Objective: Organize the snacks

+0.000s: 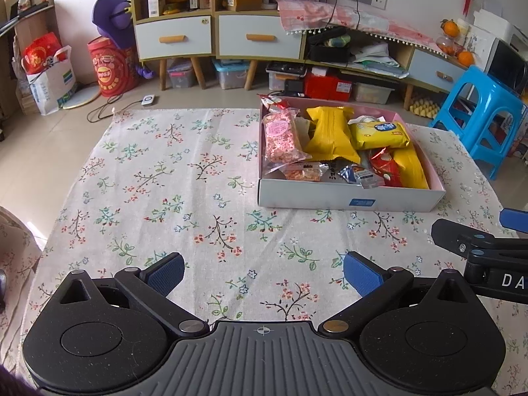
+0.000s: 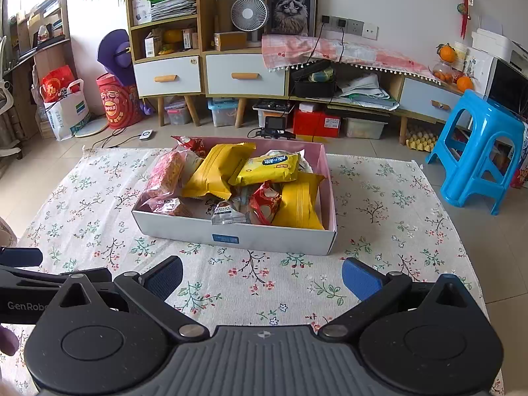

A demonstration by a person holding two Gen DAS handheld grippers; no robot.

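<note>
A shallow white box with a pink inside stands on the floral tablecloth, filled with several snack packets. Among them are a yellow packet, a pink speckled bag, a yellow pack with a blue label and a red wrapper. My left gripper is open over bare cloth, near and left of the box. My right gripper is open too, just in front of the box, holding nothing.
The floral cloth covers the table. A blue plastic stool stands off the right edge. Cabinets with drawers and floor clutter line the far wall. The other gripper's arm shows at each view's side.
</note>
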